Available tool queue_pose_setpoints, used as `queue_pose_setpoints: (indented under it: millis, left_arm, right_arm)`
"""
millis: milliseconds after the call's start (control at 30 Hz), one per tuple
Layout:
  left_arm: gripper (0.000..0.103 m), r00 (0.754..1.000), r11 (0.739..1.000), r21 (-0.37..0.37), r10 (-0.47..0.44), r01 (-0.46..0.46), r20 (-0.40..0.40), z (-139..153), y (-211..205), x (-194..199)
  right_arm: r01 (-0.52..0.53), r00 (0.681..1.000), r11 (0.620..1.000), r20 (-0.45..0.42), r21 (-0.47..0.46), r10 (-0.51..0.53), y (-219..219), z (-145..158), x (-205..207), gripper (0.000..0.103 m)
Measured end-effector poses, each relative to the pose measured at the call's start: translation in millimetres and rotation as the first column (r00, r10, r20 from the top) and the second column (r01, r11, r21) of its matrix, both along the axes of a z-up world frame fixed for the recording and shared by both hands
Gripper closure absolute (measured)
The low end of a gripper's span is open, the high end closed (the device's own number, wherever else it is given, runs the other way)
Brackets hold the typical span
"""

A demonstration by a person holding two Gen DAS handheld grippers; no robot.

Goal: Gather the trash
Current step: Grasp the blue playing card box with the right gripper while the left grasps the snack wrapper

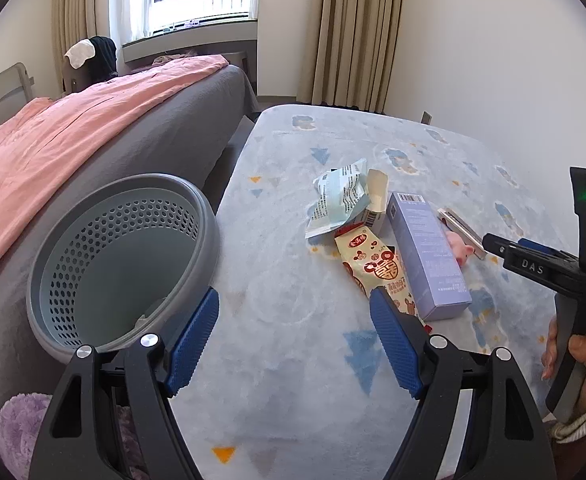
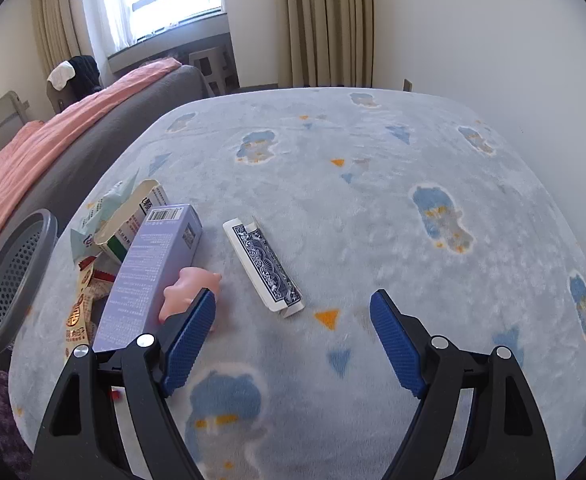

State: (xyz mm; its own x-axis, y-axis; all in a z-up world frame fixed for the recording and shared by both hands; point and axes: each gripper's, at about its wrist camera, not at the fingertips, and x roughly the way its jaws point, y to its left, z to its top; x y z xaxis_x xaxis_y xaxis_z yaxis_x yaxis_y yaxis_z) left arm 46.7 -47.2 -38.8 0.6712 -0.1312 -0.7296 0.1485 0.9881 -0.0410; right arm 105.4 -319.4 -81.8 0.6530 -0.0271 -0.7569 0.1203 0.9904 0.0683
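"DAS" in raised letters on the black right gripper body (image 1: 533, 268). Barcodes on the lavender rectangular carton (image 2: 149, 264) and the small open white carton (image 1: 375, 210); digits unreadable. Red-and-cream snack wrapper (image 1: 377, 268) carries Chinese characters, too small to read.

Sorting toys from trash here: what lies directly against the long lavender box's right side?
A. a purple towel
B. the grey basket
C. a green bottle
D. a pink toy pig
D: in the right wrist view the pink toy pig rests against the lavender box, between it and the playing-card box.

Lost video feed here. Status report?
Both grippers, left gripper and right gripper, open, empty. Trash pile on blanket; bin left. Nothing blocking.
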Motion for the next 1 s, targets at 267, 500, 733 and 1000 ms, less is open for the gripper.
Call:
queue_pose_setpoints:
  millis: [267, 500, 733, 1000]
  left_arm:
    - [0.028, 1.000, 1.000, 0.011, 0.001, -0.001, -0.016, -5.4, -2.4, 3.4]
    - [0.028, 0.999, 1.000, 0.011, -0.003, 0.003, -0.041, -13.3, -6.9, 10.6]
    - [0.028, 0.998, 1.000, 0.015, -0.011, 0.012, -0.056, -17.2, -16.7, 16.6]
    - [0.028, 0.996, 0.999, 0.018, -0.038, 0.039, -0.076, -21.3, -37.4, 23.3]
  right_arm:
    - [-0.008, 0.998, 0.999, -0.063, -0.034, 0.006, 2.1, -18.0, 33.0, 0.033]
    - [-0.006, 0.997, 1.000, -0.074, -0.020, 0.004, 1.1, -20.9, 42.3, 0.045]
    - [-0.045, 0.996, 0.999, -0.082, -0.001, 0.045, 7.6, -22.1, 43.8, 0.078]
    - [-0.025, 0.999, 0.998, -0.023, 0.064, 0.027, -0.1, -3.4, 31.3, 0.079]
